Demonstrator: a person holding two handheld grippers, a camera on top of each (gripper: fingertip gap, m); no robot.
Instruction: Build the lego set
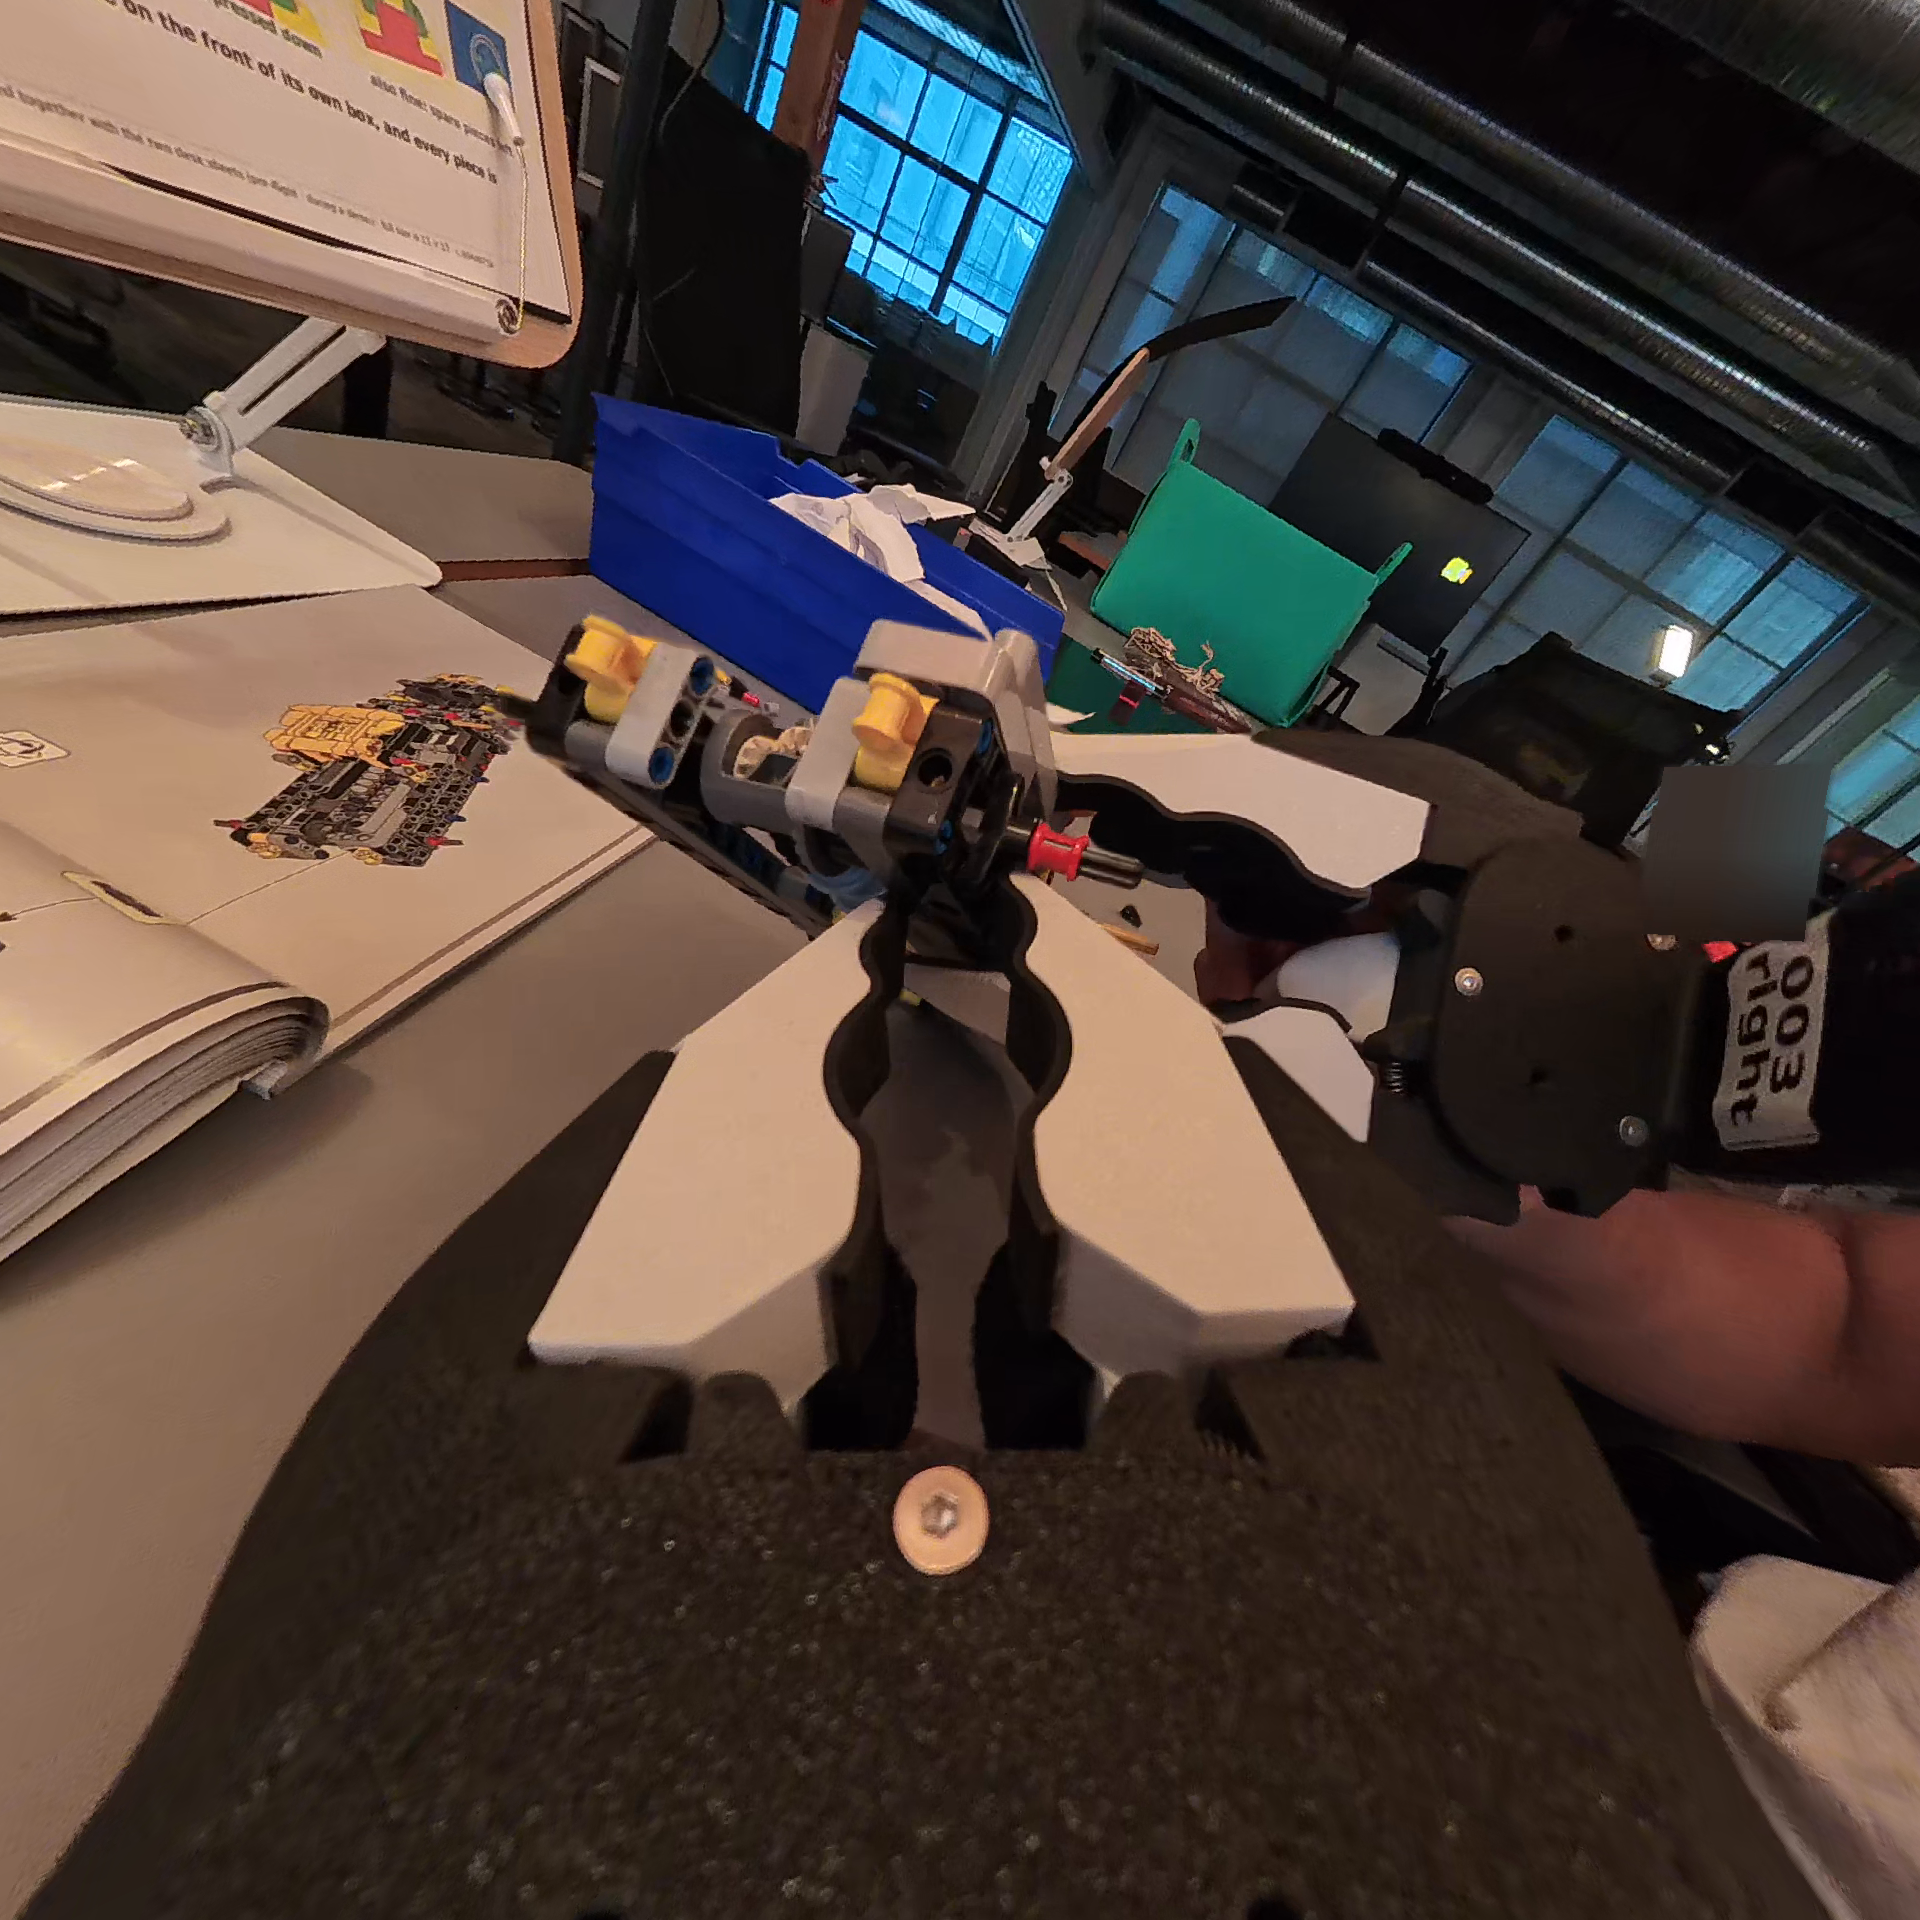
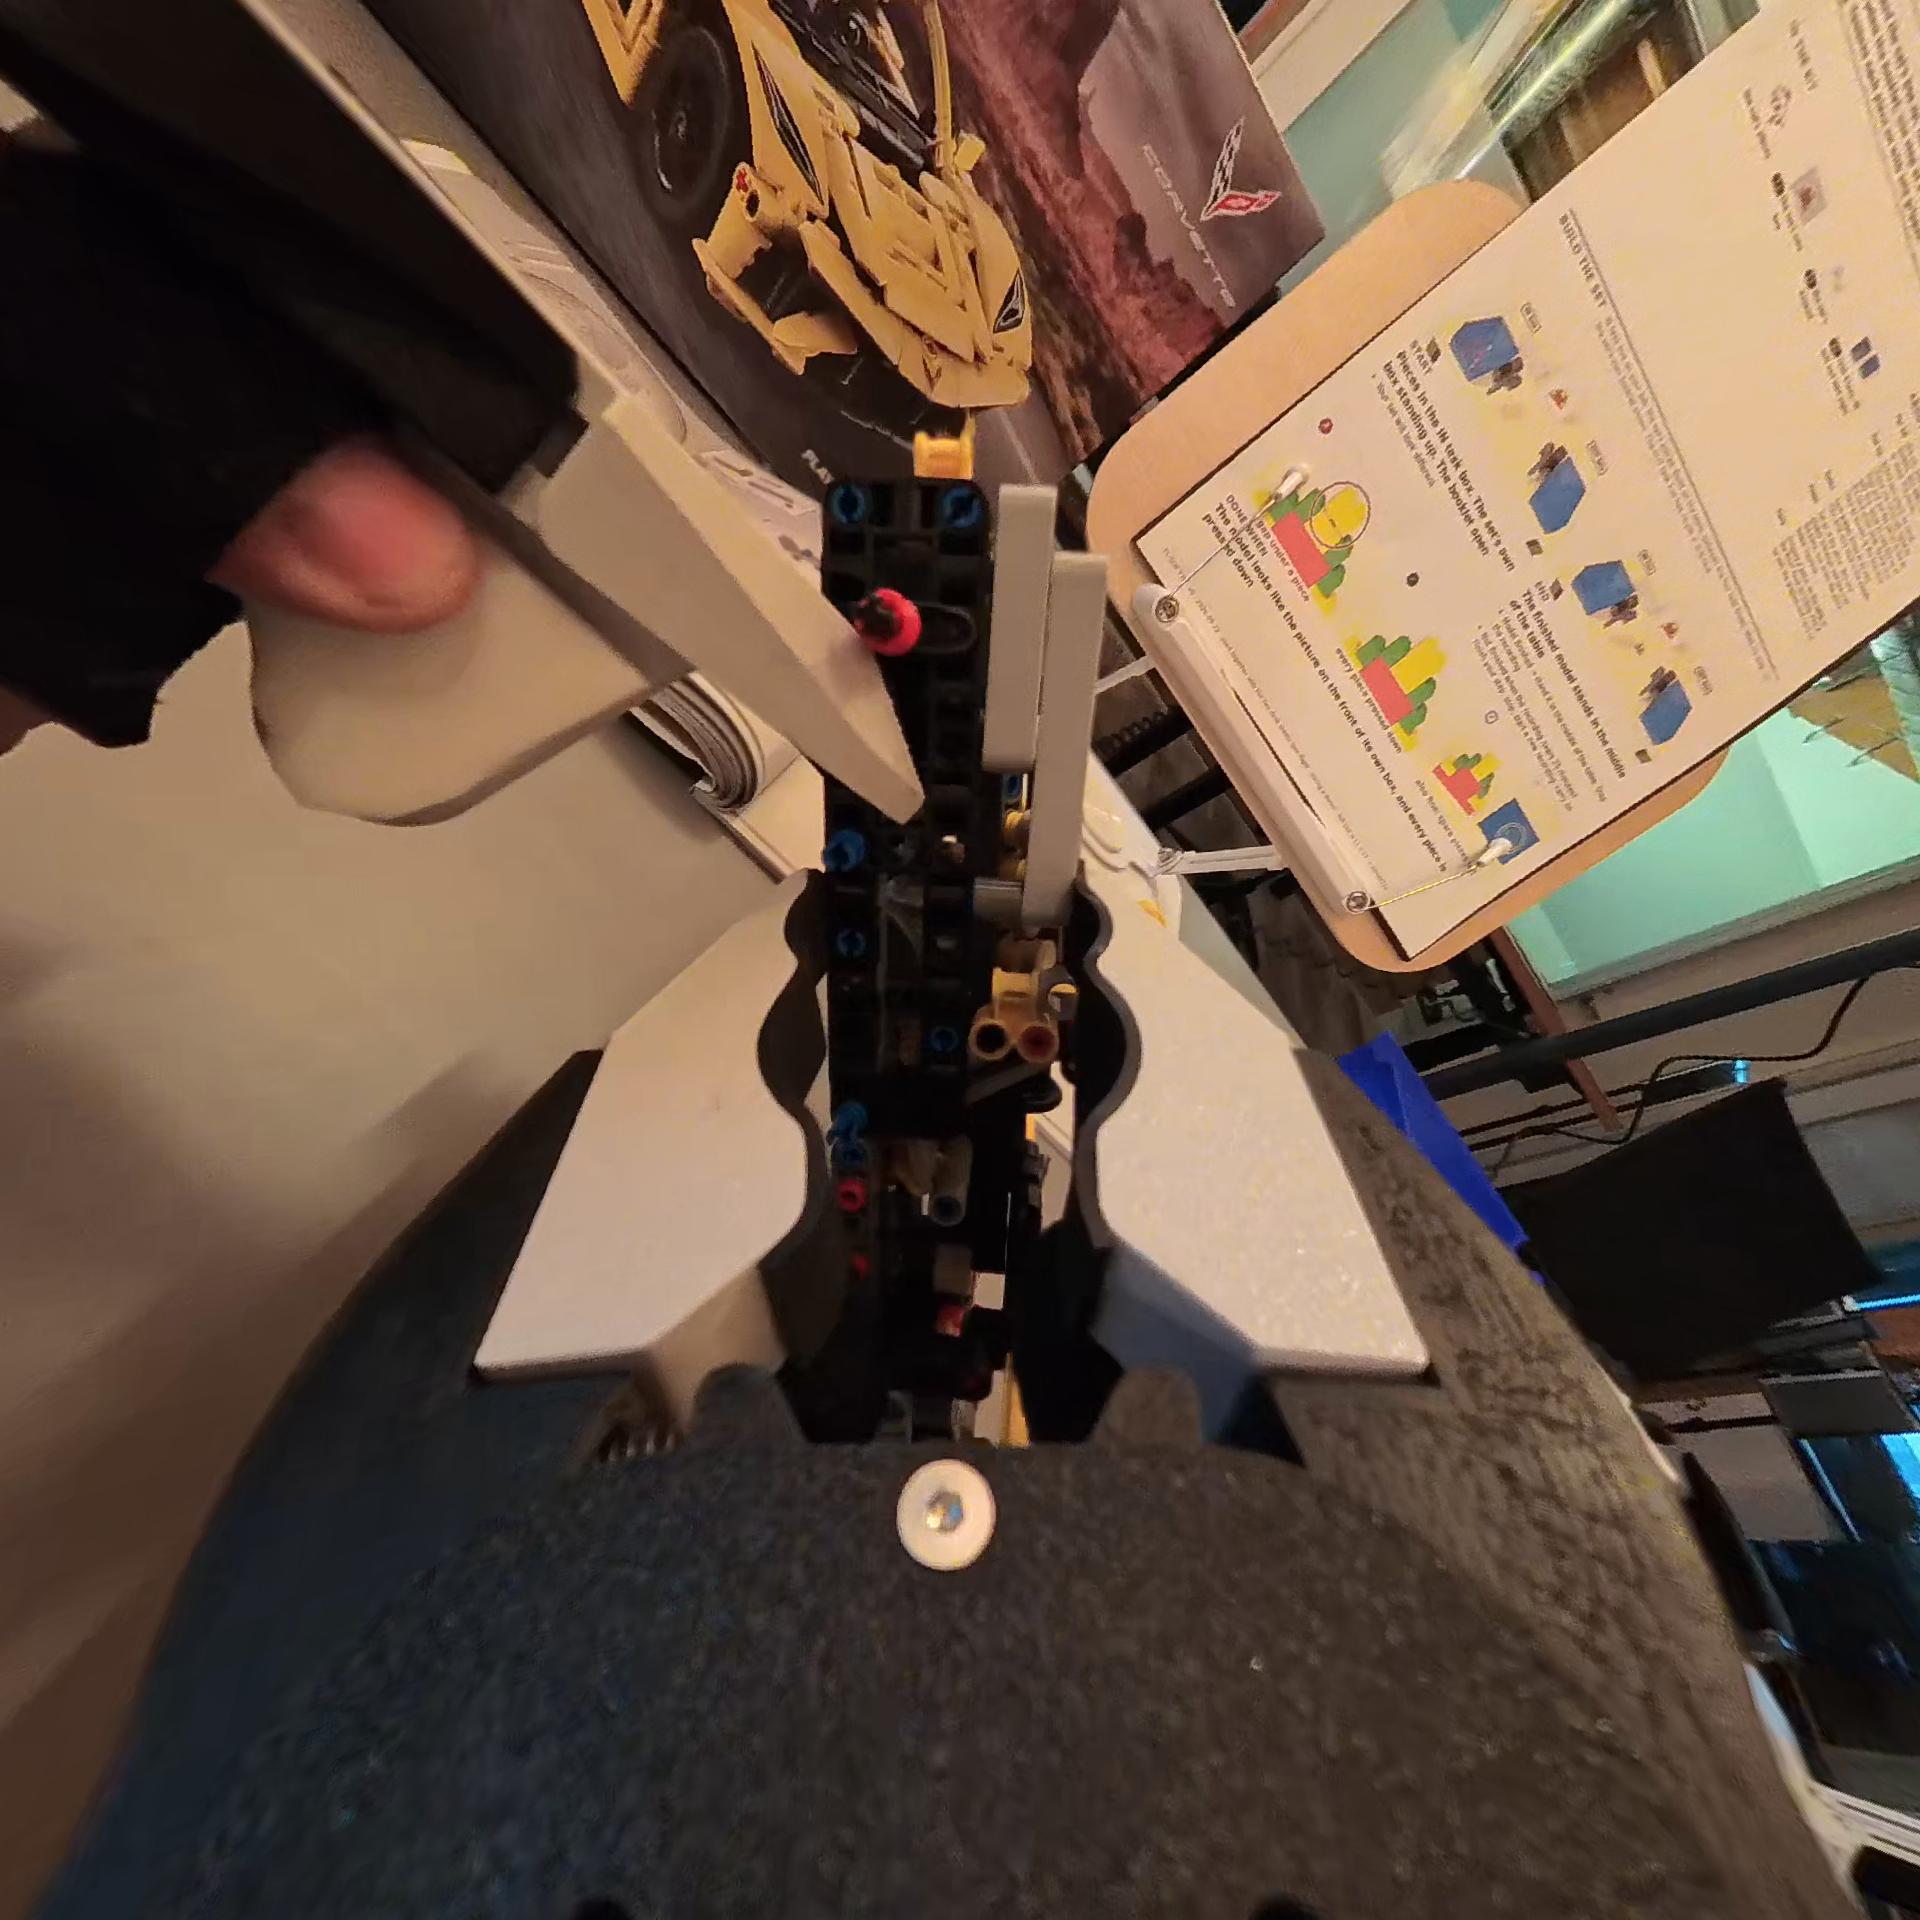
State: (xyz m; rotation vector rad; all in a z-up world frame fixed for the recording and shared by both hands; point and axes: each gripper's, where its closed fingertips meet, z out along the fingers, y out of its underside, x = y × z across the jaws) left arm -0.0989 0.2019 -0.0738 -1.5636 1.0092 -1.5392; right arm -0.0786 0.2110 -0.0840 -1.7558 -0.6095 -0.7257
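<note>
Over on the left of the left wrist view, an open instruction booklet (image 1: 312, 790) is laid flat on the desk (image 1: 312, 1403), with a printed sheet on a stand (image 1: 281, 156) propped above it, presumably so both can be checked mid-build. Moving right, a blue bin (image 1: 748, 551) with crumpled paper sits behind the action, and a green bag (image 1: 1236, 592) is seen farther back.

Dead centre, the lego assembly (image 1: 790, 758) is held up off the desk. It's a black beam frame with grey parts, yellow and blue pins and a red pin on the end. The left hand-held gripper (image 1: 940, 914) is closed onto its lower edge with just the fingertips. What exactly is pinched is hard to say, since the contact is blocked by its own fingers.

From the right, the right hand-held gripper (image 1: 1049, 821) is clamped around the same assembly. In its own view the frame (image 2: 914, 935) runs deep between the jaws, so it looks like the main support, probably leaving the left one free to press or adjust something. The left one's tip (image 2: 894, 790) is seen touching the frame just below the red pin (image 2: 885, 620).

The set's box (image 2: 935, 208) is cut off at the top, and the frame's near end is lost in shadow.
</note>
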